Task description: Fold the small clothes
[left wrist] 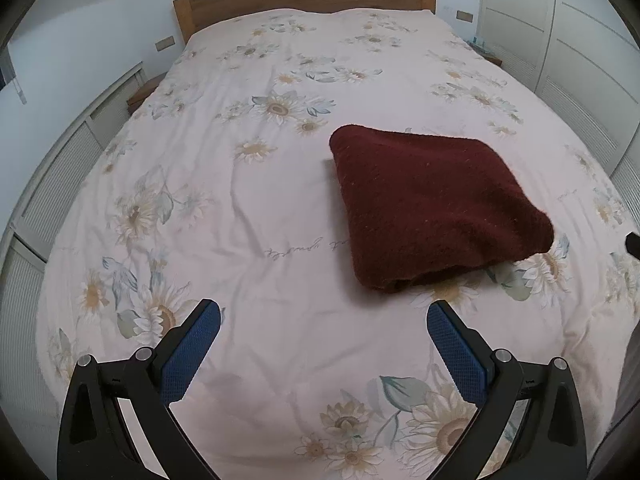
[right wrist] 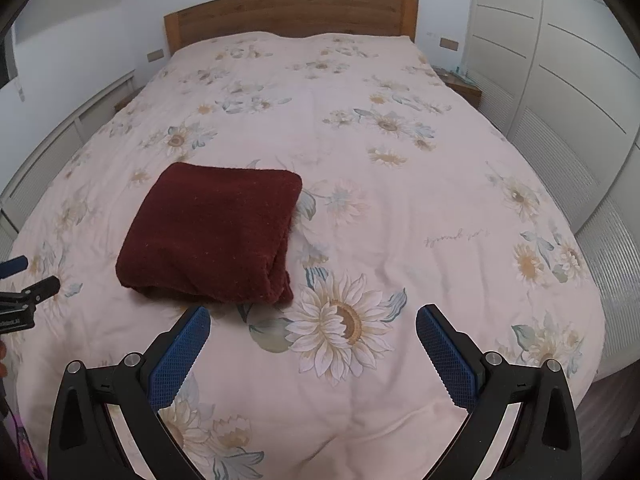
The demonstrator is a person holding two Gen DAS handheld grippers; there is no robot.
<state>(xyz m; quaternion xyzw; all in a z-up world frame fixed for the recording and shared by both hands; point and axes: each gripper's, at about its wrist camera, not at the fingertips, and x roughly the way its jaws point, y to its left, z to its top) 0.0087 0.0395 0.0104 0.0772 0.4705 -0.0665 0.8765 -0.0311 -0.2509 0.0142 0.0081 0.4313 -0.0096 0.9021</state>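
Left wrist view: the folded maroon garment is lying near the bed's foot edge. Both the left gripper and right gripper are hovering with jaws spread wide, gripping nothing.

The lower frame edge is cutting off the bases of the left gripper and the right gripper, so the hands holding them are lying out of view. At the left edge of the right wrist view, only a blue pad tip and part of a black linkage of the left gripper are showing. A small dark shape is entering from the right edge of the left wrist view, too cropped to identify. The folded maroon garment is hiding its own inner layers and the quilt beneath it. The cursive script printed on the quilt is appearing inverted and illegible. Items on the nightstand are remaining too small to identify.
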